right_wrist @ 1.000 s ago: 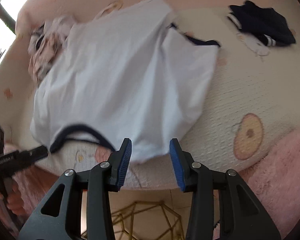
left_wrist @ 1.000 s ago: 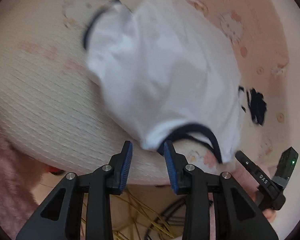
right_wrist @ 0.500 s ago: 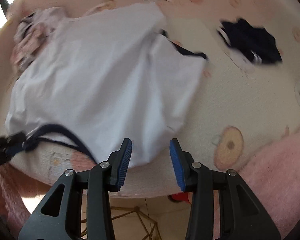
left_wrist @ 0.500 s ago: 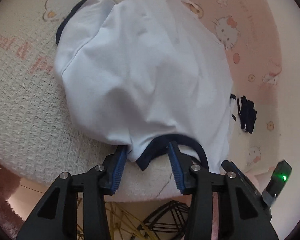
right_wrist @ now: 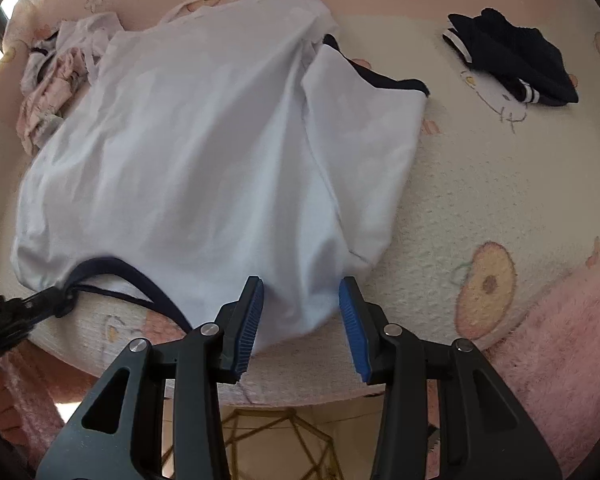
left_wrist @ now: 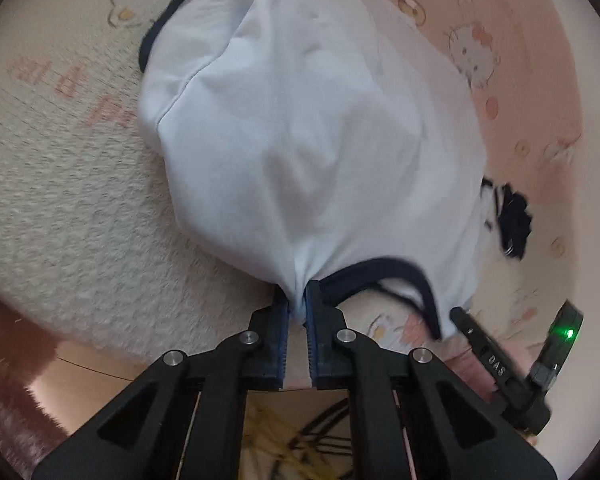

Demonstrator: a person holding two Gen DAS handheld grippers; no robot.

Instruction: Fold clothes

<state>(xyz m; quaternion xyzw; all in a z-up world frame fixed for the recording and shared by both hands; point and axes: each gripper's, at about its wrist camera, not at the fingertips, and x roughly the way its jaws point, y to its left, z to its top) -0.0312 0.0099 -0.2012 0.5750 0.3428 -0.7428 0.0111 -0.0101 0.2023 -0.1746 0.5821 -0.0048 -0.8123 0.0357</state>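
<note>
**Pinching the shoulder of the white shirt**

Lying spread across the cream and pink cartoon-print blanket (right_wrist: 500, 184), the white T-shirt (right_wrist: 188, 152) with navy trim had its neck end toward the near edge of the surface. The left gripper (left_wrist: 298, 300) had its blue pads drawn close together on a bunched bit of white cloth just beside the navy collar (left_wrist: 384, 268), and the fabric fanned out from that pinch. In the right wrist view that same gripper (right_wrist: 40, 304) showed as a dark tip touching the collar (right_wrist: 116, 266) at the shirt's left side.

The right gripper (right_wrist: 300, 312) stood with its pads wide apart, one on each side of the other shoulder's edge, the cloth lying loose between them and unclamped. One sleeve with a navy cuff (right_wrist: 380, 80) lay flat beside the shirt's body.

A dark navy garment (right_wrist: 516, 64) with white stripes rested well apart on the blanket, and a crumpled pink and white pile of clothes (right_wrist: 56, 80) sat near the shirt's far hem. A fluffy pink throw (right_wrist: 556, 344) lay along the near right edge.
</note>
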